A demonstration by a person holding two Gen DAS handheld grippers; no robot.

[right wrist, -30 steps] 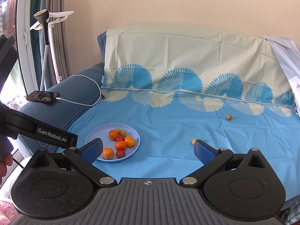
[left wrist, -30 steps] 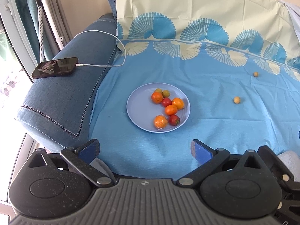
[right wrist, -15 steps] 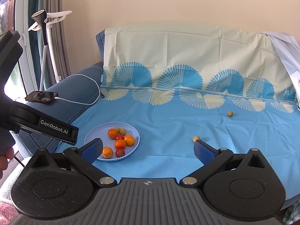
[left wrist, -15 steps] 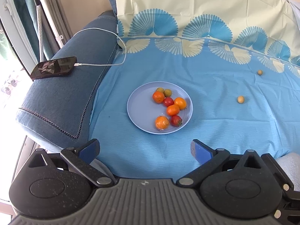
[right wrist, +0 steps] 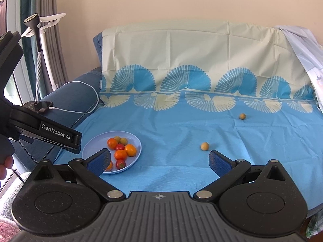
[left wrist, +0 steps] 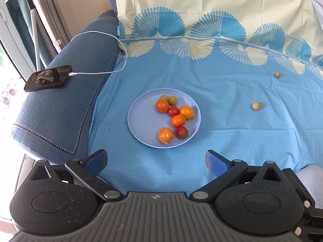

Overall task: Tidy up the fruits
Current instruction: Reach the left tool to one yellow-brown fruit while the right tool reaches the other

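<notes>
A pale blue plate (left wrist: 141, 119) (right wrist: 92, 145) lies on the blue sheet and holds several orange fruits (left wrist: 178, 120), red tomatoes (left wrist: 181, 132) and two greenish longans (left wrist: 172, 100). Two loose tan longans rest to the right on the sheet, the nearer longan (left wrist: 255, 106) (right wrist: 204, 146) and the farther longan (left wrist: 277, 74) (right wrist: 242, 116). My left gripper (left wrist: 156, 161) hovers open just in front of the plate, holding nothing. My right gripper (right wrist: 159, 161) is open and empty too, with the nearer longan just beyond its right finger. The left gripper's body (right wrist: 42, 133) shows at the left of the right wrist view.
A dark phone (left wrist: 48, 78) on a white charging cable (left wrist: 121, 48) lies on the blue sofa armrest (left wrist: 60, 111) at the left. The patterned sheet (left wrist: 222, 84) covers seat and backrest. A white stand (right wrist: 44, 46) and curtains are at the far left. A hand (right wrist: 4, 165) grips the left tool.
Both grippers have crept forward and slightly upward toward the sofa; plate and loose longans sit a little closer to the fingers. Both stay open and no fruit has moved.
</notes>
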